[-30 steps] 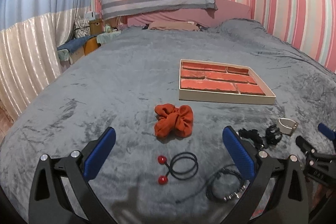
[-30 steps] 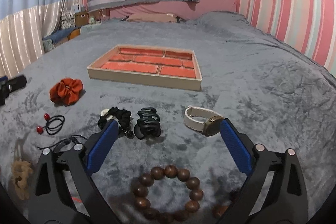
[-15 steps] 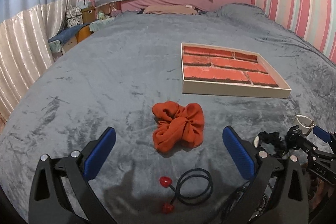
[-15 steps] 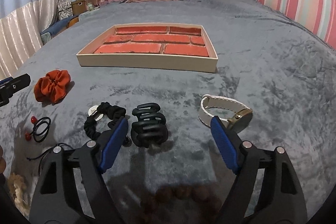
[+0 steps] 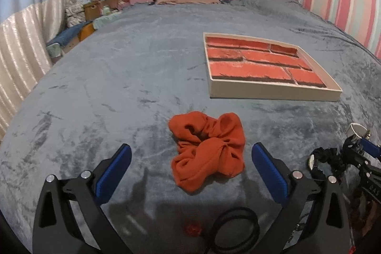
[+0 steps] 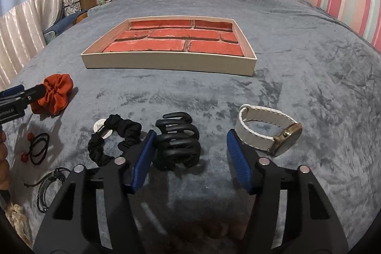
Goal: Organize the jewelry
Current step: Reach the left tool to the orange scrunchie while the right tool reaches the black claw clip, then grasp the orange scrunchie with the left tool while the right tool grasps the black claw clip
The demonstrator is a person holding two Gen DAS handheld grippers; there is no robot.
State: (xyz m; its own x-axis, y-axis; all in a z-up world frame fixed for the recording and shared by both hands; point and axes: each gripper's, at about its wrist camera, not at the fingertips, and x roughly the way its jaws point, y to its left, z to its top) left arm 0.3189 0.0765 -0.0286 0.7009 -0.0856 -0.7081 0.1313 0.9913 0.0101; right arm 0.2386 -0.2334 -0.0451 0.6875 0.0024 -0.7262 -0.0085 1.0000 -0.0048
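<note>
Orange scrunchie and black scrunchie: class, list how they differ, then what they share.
The orange scrunchie is bulky and bunched into a closed clump; the black scrunchie is slimmer and lies as an open loop. The black scrunchie carries a white disc; the orange scrunchie shows none. Both are gathered fabric lying on the grey blanket, outside the tray.

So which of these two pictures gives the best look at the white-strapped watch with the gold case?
The right wrist view: the white-strapped watch with the gold case lies whole and sharp on the grey blanket. The left wrist view shows only a small pale sliver of it at the right edge, behind the right gripper.
</note>
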